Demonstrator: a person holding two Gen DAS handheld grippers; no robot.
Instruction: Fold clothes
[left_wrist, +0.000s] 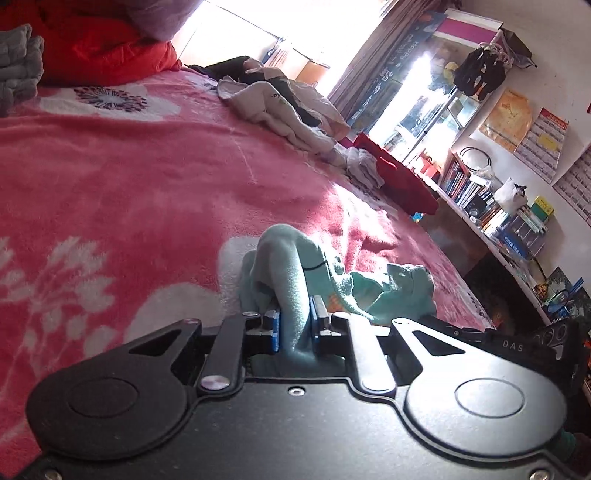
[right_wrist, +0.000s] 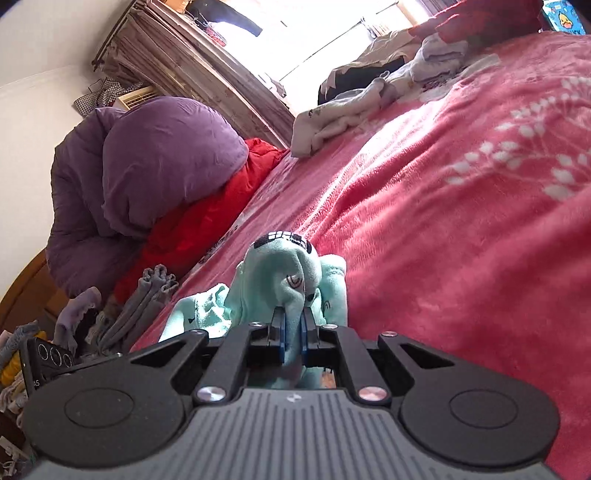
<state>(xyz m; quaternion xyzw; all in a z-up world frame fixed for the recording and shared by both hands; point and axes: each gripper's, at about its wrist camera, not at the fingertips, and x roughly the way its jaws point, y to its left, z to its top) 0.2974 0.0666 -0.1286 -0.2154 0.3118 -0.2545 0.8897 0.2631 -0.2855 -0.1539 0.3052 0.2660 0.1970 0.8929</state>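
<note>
A small mint-green fleece garment (left_wrist: 295, 280) lies bunched on the pink flowered blanket (left_wrist: 147, 184). My left gripper (left_wrist: 295, 325) is shut on a fold of it, the cloth squeezed between the blue pads. In the right wrist view the same mint-green garment (right_wrist: 291, 266) shows black printed marks, and my right gripper (right_wrist: 293, 332) is shut on another fold of it. Both grippers sit low over the pink blanket (right_wrist: 461, 240). The rest of the garment trails loose beside each grip.
A heap of white and dark clothes (left_wrist: 280, 103) and a red garment (left_wrist: 402, 181) lie near the far bed edge. A purple quilt (right_wrist: 147, 173) on a red one (right_wrist: 207, 229) sits at one side, with grey clothes (right_wrist: 144, 306) below. Bookshelves (left_wrist: 480, 195) line the wall.
</note>
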